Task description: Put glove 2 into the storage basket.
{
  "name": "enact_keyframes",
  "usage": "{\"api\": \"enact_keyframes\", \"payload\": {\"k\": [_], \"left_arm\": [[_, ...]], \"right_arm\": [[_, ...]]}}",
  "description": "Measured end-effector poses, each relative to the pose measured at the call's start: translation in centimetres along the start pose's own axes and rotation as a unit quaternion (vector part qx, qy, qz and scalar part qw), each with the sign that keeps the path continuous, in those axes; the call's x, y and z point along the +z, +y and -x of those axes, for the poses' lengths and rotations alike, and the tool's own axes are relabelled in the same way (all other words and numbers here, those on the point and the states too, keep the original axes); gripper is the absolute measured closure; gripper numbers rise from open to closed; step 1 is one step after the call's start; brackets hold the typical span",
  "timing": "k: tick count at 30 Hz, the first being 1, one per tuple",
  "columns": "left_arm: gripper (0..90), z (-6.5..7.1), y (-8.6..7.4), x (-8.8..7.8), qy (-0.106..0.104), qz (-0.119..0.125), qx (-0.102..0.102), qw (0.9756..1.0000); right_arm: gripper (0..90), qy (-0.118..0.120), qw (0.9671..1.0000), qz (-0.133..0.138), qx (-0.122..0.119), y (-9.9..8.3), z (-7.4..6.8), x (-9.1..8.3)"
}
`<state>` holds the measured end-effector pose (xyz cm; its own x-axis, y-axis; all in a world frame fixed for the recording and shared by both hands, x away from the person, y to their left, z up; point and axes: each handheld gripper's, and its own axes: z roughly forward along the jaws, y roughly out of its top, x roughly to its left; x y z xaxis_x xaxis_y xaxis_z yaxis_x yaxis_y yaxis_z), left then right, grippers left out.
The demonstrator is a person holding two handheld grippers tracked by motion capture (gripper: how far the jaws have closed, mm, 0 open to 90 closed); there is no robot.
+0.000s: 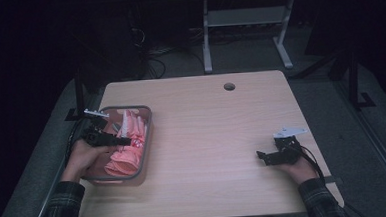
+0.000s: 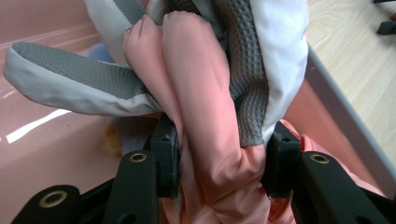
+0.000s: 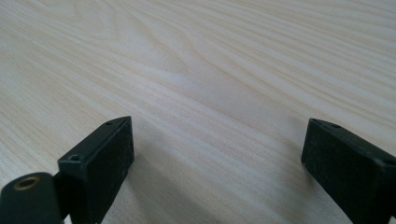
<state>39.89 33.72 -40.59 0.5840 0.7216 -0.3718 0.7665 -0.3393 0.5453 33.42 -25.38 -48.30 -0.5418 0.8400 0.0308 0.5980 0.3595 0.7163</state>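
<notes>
A pink tub [image 1: 148, 122] at the table's left holds a heap of pink cloth [image 1: 123, 159] and white-grey cloths [image 1: 128, 123]. My left gripper [image 1: 124, 140] reaches into it from the left. In the left gripper view its jaws [image 2: 224, 154] press from both sides on a bunched pink cloth [image 2: 201, 93] with a grey waffle cloth edged in white [image 2: 245, 70] beside it. My right gripper [image 1: 261, 156] rests low over the table near the right edge. Its jaws [image 3: 217, 128] stand wide apart over bare wood with nothing between them.
The light wooden table [image 1: 206, 118] has a round cable hole [image 1: 229, 86] near its far edge. Behind it stands another desk's metal frame [image 1: 206, 37] with cables on the dark floor. The tub's grey rim [image 2: 345, 112] runs beside the left jaws.
</notes>
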Motion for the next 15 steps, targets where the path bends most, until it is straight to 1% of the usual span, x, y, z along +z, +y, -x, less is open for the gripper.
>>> {"api": "enact_keyframes", "payload": {"k": [2,3,6,9,10,11,14,15], "left_arm": [[55.2,0.02,0.01,0.09,0.003,0.000,0.000,1.0000],[54.9,0.07,0.03,0.09,0.005,-0.003,0.005,1.0000],[54.0,0.18,0.03,0.25,0.011,-0.003,0.002,0.9999],[51.8,0.02,0.04,0.39,0.013,-0.006,0.006,0.9999],[50.5,0.00,0.06,0.39,0.012,-0.004,0.002,0.9999],[47.7,-0.07,0.08,0.36,0.009,-0.001,-0.001,1.0000],[35.6,-0.21,0.14,-0.05,0.002,0.012,-0.004,0.9999],[31.3,-0.17,0.15,-0.21,0.003,0.016,-0.003,0.9999]], "right_arm": [[8.7,0.000,1.0000,0.000,0.001,0.00,-0.02,-0.01],[8.7,0.000,1.0000,0.000,0.000,0.00,0.00,0.00],[8.7,-0.001,1.0000,0.000,0.001,0.01,-0.01,0.01],[8.7,0.000,1.0000,0.000,0.001,0.02,-0.01,0.01],[8.7,0.000,1.0000,0.000,0.001,0.03,-0.01,0.02],[8.7,0.000,1.0000,0.000,0.001,0.03,-0.01,0.02],[8.7,0.000,1.0000,0.000,0.001,0.03,-0.01,0.01],[8.7,0.000,1.0000,0.000,0.001,0.03,-0.01,0.02]]}}
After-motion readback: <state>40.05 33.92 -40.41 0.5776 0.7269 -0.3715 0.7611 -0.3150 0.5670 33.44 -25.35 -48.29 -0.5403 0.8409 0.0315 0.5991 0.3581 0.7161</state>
